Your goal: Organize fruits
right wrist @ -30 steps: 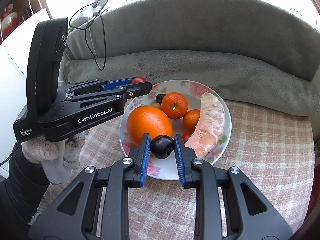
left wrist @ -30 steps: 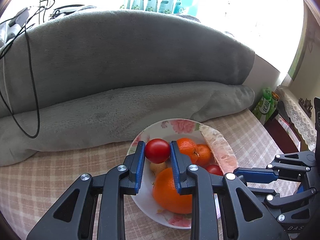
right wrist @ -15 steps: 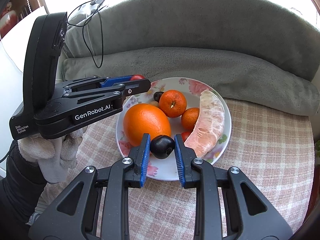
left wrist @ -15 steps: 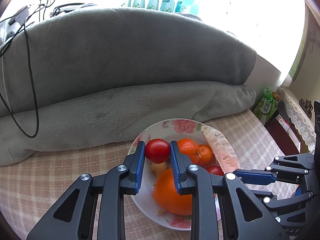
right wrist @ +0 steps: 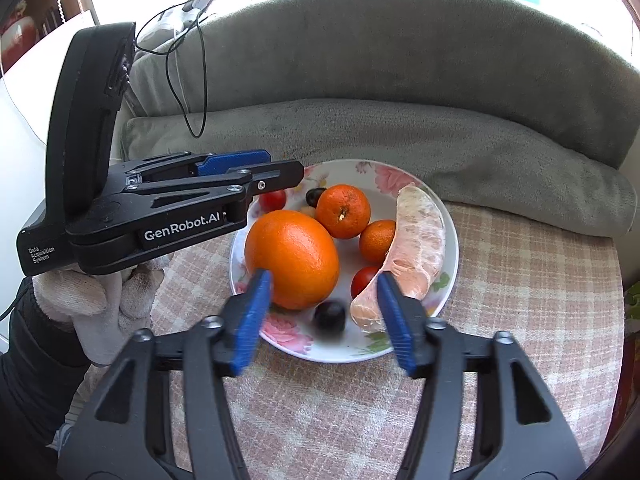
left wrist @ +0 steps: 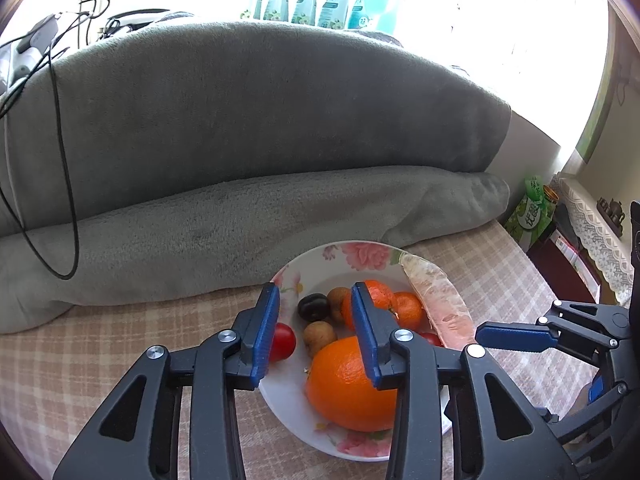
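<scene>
Blanket (left wrist: 280, 216) apparently touching plate (left wrist: 332, 256).

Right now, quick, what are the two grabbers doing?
Left gripper: open, holding nothing, over the plate.
Right gripper: open, holding nothing; a dark fruit lies on the plate between its fingers.

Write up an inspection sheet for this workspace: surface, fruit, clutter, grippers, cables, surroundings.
Surface: checked tablecloth, grey blanket bunched along its far edge.
Job's things: floral plate holds a large orange, two mandarins, a peeled pomelo segment, two cherry tomatoes, two dark plums and brown longans.
Clutter: nothing seen on the cloth beside the plate.
Grippers: left gripper open over the plate; right gripper open, a dark plum lying free below it.
Cables: black cable draped over the blanket.
Surroundings: bright window, bottles on the sill, green carton.
</scene>
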A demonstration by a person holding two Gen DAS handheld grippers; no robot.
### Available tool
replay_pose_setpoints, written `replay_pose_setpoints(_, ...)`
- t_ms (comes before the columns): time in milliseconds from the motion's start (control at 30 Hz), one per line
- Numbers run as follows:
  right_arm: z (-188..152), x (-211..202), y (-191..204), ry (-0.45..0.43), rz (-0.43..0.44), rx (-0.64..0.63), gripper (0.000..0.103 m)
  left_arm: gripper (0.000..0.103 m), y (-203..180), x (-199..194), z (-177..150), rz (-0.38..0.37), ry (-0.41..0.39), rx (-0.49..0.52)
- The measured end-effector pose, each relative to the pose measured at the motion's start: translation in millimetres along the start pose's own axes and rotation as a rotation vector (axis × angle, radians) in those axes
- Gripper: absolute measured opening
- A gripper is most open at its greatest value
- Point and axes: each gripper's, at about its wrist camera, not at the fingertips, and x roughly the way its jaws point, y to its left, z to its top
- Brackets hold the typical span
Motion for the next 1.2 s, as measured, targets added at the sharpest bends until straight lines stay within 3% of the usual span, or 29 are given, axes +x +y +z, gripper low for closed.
replay_pose_setpoints(200, 0.4, -4.4, 1.5, -0.004, -0.008, -0.011, 0.06, 0.049, -1.2, -2.0, 0.7, -0.004, -0.007, 0.002)
replay_pose_setpoints(467, -1.6, -9.7, 7.2, -0.015, -0.023, -0.025, 0.076, 0.071, -0.5, -6.3, 1.6, -0.001, -0.018, 0.001)
replay_pose_setpoints(700, 0.9, -14.5, 12.5, -0.036, -0.051, -0.044, 0.083, 0.077, 1.2, -10.4, 1.4, 0.017, -0.013, -0.005)
replay_pose_setpoints(767, 1.0, -17.1, 13.1, -0.045, -0.06, -0.044, 0.091, 0.077, 1.8, -11.5, 1.3, 0.02, -0.013, -0.009)
replay_pose_setpoints(1200, 2.6, -26.3, 16.5, -0.061, -0.106, -0.042, 0.092, 0.081, 6.5, -23.1, -1.3, 0.045, -0.014, -0.033)
